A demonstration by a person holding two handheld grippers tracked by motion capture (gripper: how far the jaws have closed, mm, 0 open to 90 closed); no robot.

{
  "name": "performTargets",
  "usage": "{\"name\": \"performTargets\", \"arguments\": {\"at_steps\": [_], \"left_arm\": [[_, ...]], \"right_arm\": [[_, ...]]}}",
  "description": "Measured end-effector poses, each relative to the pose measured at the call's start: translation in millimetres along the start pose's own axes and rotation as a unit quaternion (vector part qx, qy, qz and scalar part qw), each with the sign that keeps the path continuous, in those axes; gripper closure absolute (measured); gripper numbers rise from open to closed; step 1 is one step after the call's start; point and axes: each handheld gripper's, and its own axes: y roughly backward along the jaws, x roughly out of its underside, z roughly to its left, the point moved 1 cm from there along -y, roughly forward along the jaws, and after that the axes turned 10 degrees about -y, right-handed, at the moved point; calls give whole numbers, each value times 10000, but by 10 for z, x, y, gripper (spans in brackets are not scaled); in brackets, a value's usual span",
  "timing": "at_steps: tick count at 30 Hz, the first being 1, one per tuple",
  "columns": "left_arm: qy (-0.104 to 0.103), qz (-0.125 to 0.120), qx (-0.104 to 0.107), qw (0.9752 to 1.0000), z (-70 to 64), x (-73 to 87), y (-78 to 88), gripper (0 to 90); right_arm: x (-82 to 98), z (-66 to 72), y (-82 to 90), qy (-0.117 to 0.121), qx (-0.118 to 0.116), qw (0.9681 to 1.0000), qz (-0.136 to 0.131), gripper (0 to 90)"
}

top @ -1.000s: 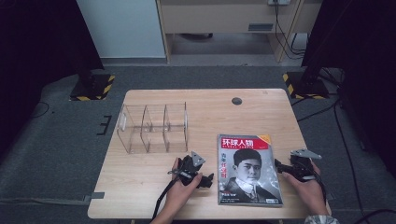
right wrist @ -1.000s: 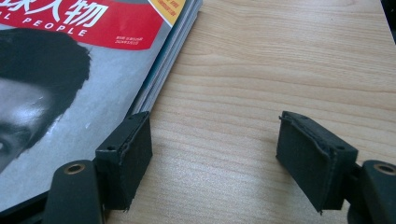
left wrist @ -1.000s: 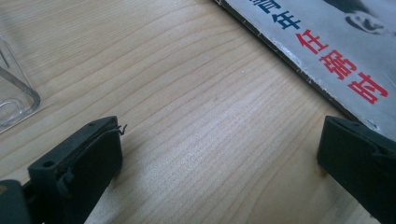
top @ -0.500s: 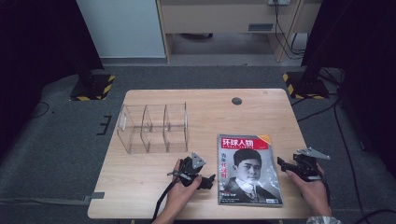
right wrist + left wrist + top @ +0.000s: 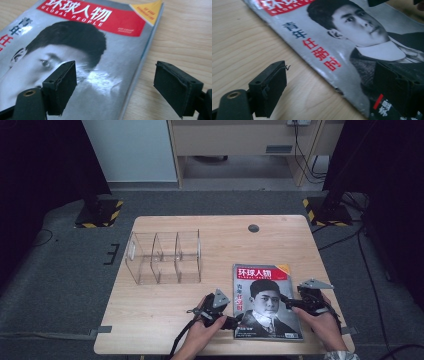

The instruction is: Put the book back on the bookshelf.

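Magazine [image 5: 266, 302] flat on wooden table [image 5: 165, 315], near-right part, cover up. Left gripper [image 5: 235, 322] at its left edge near bottom corner — jaws spread, just been closing slightly, straddling edge, not pinching. Right gripper [image 5: 288, 302] at right edge — jaws spread, just been opening, edge between them, unpressed. Clear acrylic organizer [image 5: 165, 256] well apart, far-left.

Black claws [image 5: 235, 320] with padded jaws, grey three-cornered plates, trailing black cables.

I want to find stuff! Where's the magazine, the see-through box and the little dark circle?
magazine [image 5: 265, 300], high view, cover's middle.
see-through box [image 5: 165, 256], high view, a middle divider.
dark circle [image 5: 253, 228], high view, its centre.
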Motion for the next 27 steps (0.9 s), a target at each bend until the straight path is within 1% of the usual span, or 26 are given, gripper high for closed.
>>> {"name": "performTargets", "arguments": {"at_steps": [1,2,3,5,7,8,10,11,12,14,15,16,17,18,19,20,22,23,24,25,27], "left_arm": [[-66,-4,26,10000,-25,-7,-18,115],[-66,-4,26,10000,-25,-7,-18,116],[-160,-26,52,9999,-68,-25,-35,116],[-206,-28,104,9997,-90,-45,-54,116],[-224,-17,99,9997,-96,-53,-69,116],[-238,-18,115,9996,-104,-57,-86,123],[-266,27,179,9995,-118,-55,-113,122],[-269,40,212,9994,-142,-60,-133,120],[-269,40,212,9994,-142,-60,-133,117],[-338,57,241,9991,-171,-73,-159,116],[-419,69,239,9988,-183,-83,-170,107],[-492,86,284,9983,-198,-96,-183,112],[-492,86,284,9983,-198,-96,-183,114],[-483,100,276,9984,-202,-95,-190,114],[-526,148,221,9983,-215,-95,-201,116],[-526,148,221,9983,-215,-95,-201,117],[-606,235,130,9978,-241,-100,-215,123],[-606,235,130,9978,-241,-100,-215,124],[-697,305,48,9971,-266,-104,-227,123],[-753,344,12,9966,-277,-106,-234,123],[-768,374,-16,9963,-286,-109,-239,119]], "right_arm": [[5,9,-15,36,10,10000,44,183],[5,9,-15,36,10,10000,44,183],[14,28,-41,67,-4,9999,105,180],[17,40,-56,91,-33,9998,152,179],[22,50,-66,73,-45,9998,184,179],[28,51,-84,143,-16,9997,179,177],[27,55,-86,109,-12,9998,173,177],[26,56,-87,129,-17,9998,170,178],[29,64,-88,129,-23,9997,181,179],[28,69,-91,140,-28,9997,177,182],[26,71,-96,173,-30,9997,171,182],[24,83,-101,150,-4,9997,170,181],[24,83,-101,150,-4,9997,170,181],[25,85,-101,142,0,9998,163,185],[26,76,-96,176,0,9997,159,195],[25,75,-93,155,-9,9997,166,203],[20,69,-89,110,-10,9998,145,218],[14,66,-80,107,-26,9998,138,230],[6,66,-70,99,-31,9999,109,242],[-3,69,-58,74,-49,9999,81,250],[-21,81,-33,47,-95,9999,0,268]]}}
